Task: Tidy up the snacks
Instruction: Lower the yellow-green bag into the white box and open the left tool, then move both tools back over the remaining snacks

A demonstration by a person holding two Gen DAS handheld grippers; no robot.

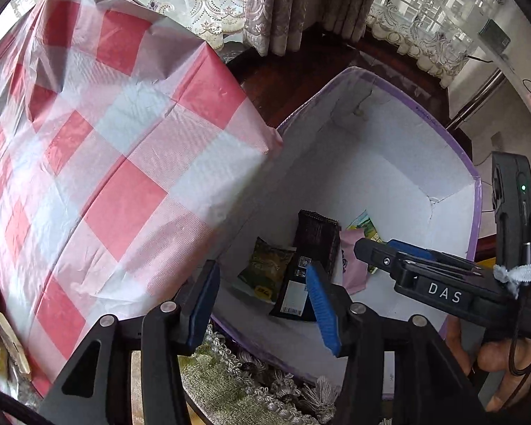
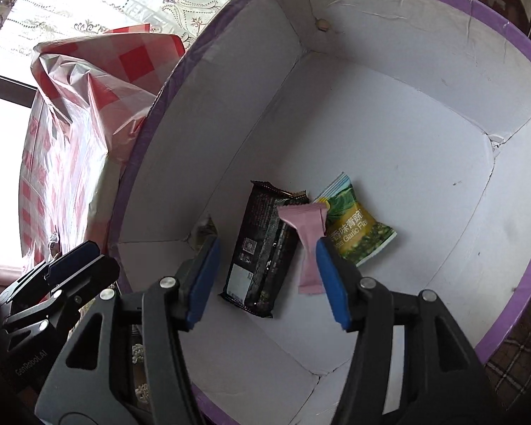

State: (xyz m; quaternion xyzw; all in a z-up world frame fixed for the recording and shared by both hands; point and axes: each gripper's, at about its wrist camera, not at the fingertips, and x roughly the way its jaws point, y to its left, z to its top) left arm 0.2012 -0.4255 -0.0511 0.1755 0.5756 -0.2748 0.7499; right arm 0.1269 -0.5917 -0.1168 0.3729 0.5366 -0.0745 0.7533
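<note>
Lace curtains (image 1: 209, 3) back the scene; a red-checked cloth (image 1: 99, 163) covers a raised surface touching the purple-rimmed white box (image 2: 442, 113). Inside the box: black snack bar (image 2: 262, 244) at centre, pink sachet (image 2: 309, 244) lying across its right edge, green garlic-pea packet (image 2: 361, 233) just right of the sachet. A fourth olive-green packet (image 1: 267, 269) sits left of the bar, near the box wall; label unreadable. Left gripper (image 1: 265, 308) hovers over the box, jaws apart, nothing between them. Right gripper (image 2: 265, 279) likewise apart and empty, its right finger (image 2: 331, 279) possibly touching the sachet. Risk: both tools crowd the box opening and could collide; a finger could drag the sachet.
</note>
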